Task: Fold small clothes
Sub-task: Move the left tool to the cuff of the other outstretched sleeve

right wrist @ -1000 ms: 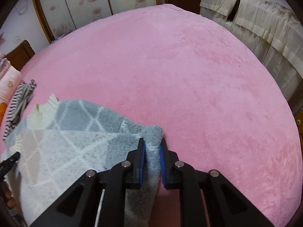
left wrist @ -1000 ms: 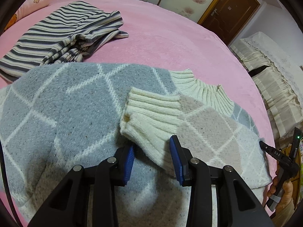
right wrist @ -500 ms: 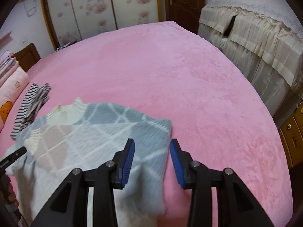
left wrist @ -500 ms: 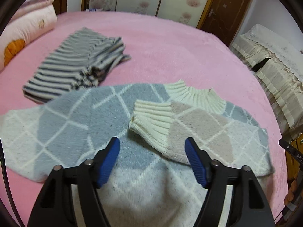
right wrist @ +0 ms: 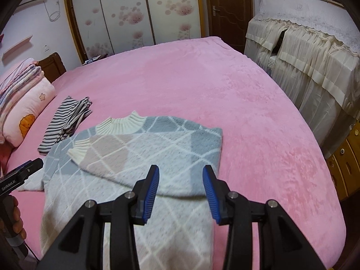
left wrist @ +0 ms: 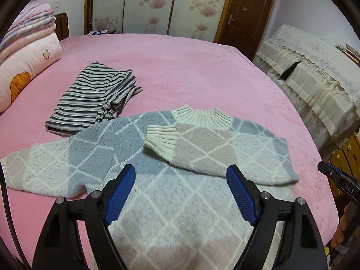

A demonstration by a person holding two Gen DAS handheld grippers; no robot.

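Left-wrist view, read from left to right: a pink pillow with an orange print (left wrist: 24, 76) is lying at the head of the pink plush bedspread (left wrist: 191, 67), with a folded grey-and-white striped knit top (left wrist: 92, 99) sitting just beyond the work. Nearer the camera, a fuzzy grey, beige and white diamond-patterned sweater with a cream ribbed collar (left wrist: 171, 202) is lying flat. Its left sleeve (left wrist: 45, 168) is stretching out sideways, unfolded, while the right sleeve with its cream ribbed cuff (left wrist: 162, 141) is lying folded across the chest. The left gripper (left wrist: 180, 193) is hovering above the sweater's body, its jaws opening wide with nothing pinched between the blue pads; only fabric well below them is showing through the gap. At the far right edge, the black tip of the other tool is poking in, beside cream ruffled furniture covers (left wrist: 315, 85).

From the right-wrist view, the right gripper (right wrist: 181, 191) is hanging over the sweater's folded right edge, its jaws standing moderately parted and gripping nothing.

Judged from this layout, the right-sleeve fold looks finished and both claws appear free, so the step in hand seems to be the changeover to the opposite side. The next move probably calls for the left gripper to travel toward the outstretched left sleeve, pinch it near the cuff, and carry it across the chest to match. The thick, fuzzy knit may slide or spring back, so a firm bite on the cuff would likely be helping.
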